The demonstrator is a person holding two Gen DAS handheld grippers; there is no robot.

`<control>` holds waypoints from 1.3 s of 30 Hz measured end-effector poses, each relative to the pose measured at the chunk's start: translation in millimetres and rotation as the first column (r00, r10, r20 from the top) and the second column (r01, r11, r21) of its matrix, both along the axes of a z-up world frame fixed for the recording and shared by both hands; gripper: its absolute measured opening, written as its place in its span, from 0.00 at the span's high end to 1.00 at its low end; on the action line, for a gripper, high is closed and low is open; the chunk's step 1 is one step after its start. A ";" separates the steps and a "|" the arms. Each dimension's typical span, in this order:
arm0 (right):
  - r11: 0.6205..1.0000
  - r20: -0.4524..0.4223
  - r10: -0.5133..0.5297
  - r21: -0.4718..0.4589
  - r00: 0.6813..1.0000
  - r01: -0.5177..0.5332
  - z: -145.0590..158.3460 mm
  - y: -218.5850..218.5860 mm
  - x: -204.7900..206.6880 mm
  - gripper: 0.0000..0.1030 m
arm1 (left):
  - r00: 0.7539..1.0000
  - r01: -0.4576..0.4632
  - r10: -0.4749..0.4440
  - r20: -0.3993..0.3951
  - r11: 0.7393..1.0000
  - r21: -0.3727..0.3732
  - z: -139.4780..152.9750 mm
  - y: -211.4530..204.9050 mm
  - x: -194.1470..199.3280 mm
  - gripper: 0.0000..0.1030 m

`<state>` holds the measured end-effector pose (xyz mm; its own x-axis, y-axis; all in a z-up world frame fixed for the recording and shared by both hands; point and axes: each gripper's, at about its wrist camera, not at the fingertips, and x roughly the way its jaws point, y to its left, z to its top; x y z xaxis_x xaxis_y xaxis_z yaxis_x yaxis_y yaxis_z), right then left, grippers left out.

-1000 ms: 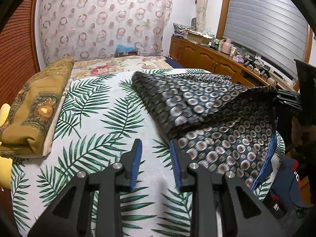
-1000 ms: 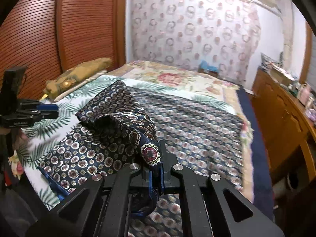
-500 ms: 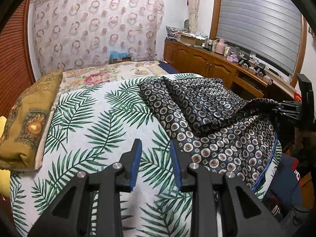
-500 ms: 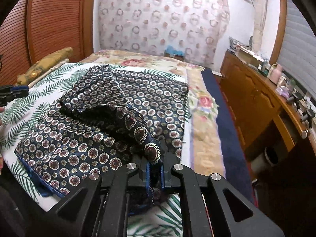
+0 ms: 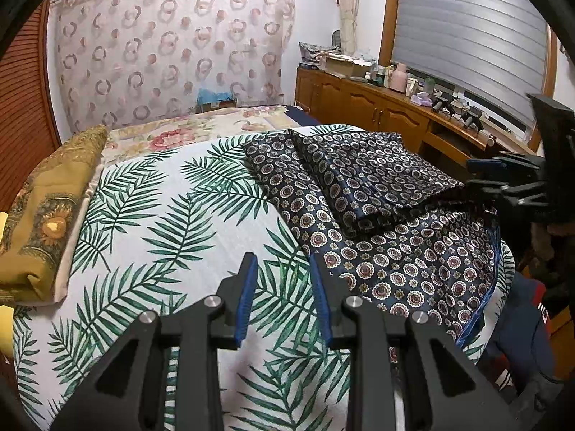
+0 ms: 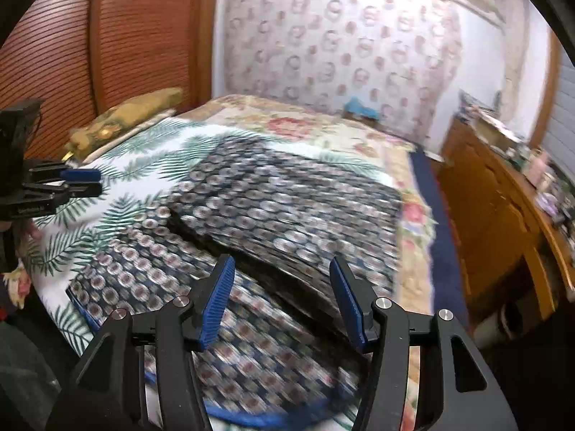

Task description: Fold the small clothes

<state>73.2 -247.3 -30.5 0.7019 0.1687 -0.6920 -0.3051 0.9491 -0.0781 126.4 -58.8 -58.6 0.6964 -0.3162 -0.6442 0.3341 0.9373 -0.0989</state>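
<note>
Up close, the right gripper (image 6: 280,287) was opening, its blue pads (image 6: 215,301) already well apart, with nothing pinched between them. Below the gap lay the dark patterned garment (image 6: 251,222), blurred in this view, so whether the pads brushed the cloth could not be told. The garment was spread on the bed cover with green fern leaves (image 6: 143,151), one part folded over onto the rest so that a thick doubled edge ran across it just beyond the right gripper. A blue trim showed along the garment's near edge.

Next, the left gripper (image 5: 282,280) hung over the bed cover (image 5: 161,215) to the left of the garment (image 5: 377,215), its blue pads (image 5: 246,298) a narrow gap apart and gripping nothing. The right pad stood just beside the garment's near left edge; contact could not be judged. From this view the folded flap lay on the far half of the garment, and the right gripper (image 5: 485,168) appeared at the garment's right edge.

Farther from the garment, a folded yellow-brown blanket (image 5: 50,208) rested along the left side of the bed cover. Beyond the garment lay a floral quilt (image 5: 201,125), then a curtain with ring patterns (image 5: 172,54). To the garment's right stood a wooden cabinet (image 5: 359,100) with small items on top, under a window blind (image 5: 467,36).
</note>
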 end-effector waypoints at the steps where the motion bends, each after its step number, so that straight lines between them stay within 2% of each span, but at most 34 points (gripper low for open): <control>1: 1.000 -0.017 0.021 -0.004 1.000 -0.021 -5.9 7.4 9.0 0.45 | 1.000 0.000 0.000 0.000 1.000 0.002 -0.4 -0.7 -1.8 0.73; 8: 0.994 -0.127 0.109 -0.005 0.986 -0.111 -41.3 39.4 54.4 0.46 | 1.000 -0.009 0.009 -0.001 1.000 0.017 -2.6 -0.6 -2.6 0.73; 18: 0.986 -0.184 0.142 -0.058 0.973 -0.155 -62.9 48.0 71.4 0.47 | 1.000 -0.015 0.015 -0.006 1.000 0.019 -5.0 0.8 -2.1 0.72; 20: 0.985 -0.177 0.145 -0.065 0.974 -0.158 -63.0 46.0 71.4 0.54 | 1.000 -0.013 0.013 -0.005 1.000 0.019 -4.8 -0.1 -2.6 0.72; 22: 0.985 -0.176 0.146 -0.066 0.973 -0.160 -62.3 44.3 72.1 0.76 | 1.000 -0.012 0.012 -0.005 1.000 0.019 -5.0 -0.9 -3.1 0.72; 23: 0.985 -0.171 0.143 -0.073 0.975 -0.158 -61.4 43.4 72.7 0.80 | 1.000 -0.011 0.012 -0.006 1.000 0.019 -5.4 -1.2 -3.3 0.72; 24: 0.985 -0.164 0.138 -0.081 0.977 -0.153 -60.5 42.7 73.2 0.90 | 1.000 -0.011 0.011 -0.006 1.000 0.019 -5.6 -1.4 -3.2 0.72; 30: 0.998 -0.062 0.007 -0.056 0.998 -0.010 -32.9 7.5 89.1 0.94 | 1.000 -0.008 0.008 -0.009 1.000 0.019 -6.6 -2.6 -2.7 0.71; 35: 0.993 -0.056 -0.116 -0.030 0.992 0.114 -21.2 -34.3 114.2 0.94 | 1.000 0.000 0.000 -0.017 1.000 0.013 -8.6 -5.1 -2.3 0.71; 39: 0.975 -0.070 -0.223 -0.013 0.972 0.222 -20.4 -65.9 136.2 0.94 | 0.999 0.019 -0.019 -0.029 1.000 0.010 -12.0 -10.1 -2.3 0.71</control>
